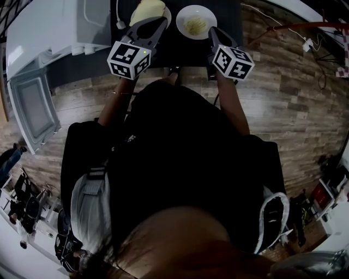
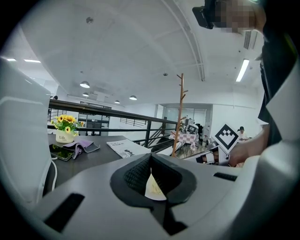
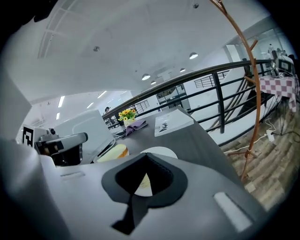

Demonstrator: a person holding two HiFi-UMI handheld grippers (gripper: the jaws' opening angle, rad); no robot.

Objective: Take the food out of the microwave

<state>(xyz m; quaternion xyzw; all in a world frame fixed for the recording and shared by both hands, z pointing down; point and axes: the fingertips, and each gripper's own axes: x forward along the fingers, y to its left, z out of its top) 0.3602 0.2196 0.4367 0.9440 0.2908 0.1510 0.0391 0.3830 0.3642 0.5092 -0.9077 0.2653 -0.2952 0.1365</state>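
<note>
Food is sitting outside the microwave (image 1: pixel 54 32). Two white plates are resting on the dark table (image 1: pixel 174 52), toward its near edge. The left plate (image 1: pixel 168 15) is lying close to the table's left edge, just beside the microwave, and is carrying a yellowish loaf (image 1: pixel 146 8). The right plate (image 1: pixel 210 15) is lying beside it, nearer the middle of that edge, and is holding a small heap of pale food (image 1: pixel 195 24).

The removal itself is looking done. The door (image 1: pixel 32 109) is hanging wide open, though no view is showing the cavity, so whether anything is waiting inside cannot be told. What is probably remaining is drawing the tools back and perhaps swinging the door closed.

The left gripper (image 1: pixel 152 26) is hovering over the near rim of the left plate with its jaws clenched. Only a sliver of plate is showing below the pads, and nothing seems caught between them. The right gripper (image 1: pixel 214 34) is hanging over the near rim of the right plate, jaws likewise pressed together and empty.

The loaf is lying flat, its long axis running roughly along the table's near edge and slightly slanted. Neither end is reading as a front. The heap on the right plate is showing no clear axis, and both plates are sitting level.
</note>
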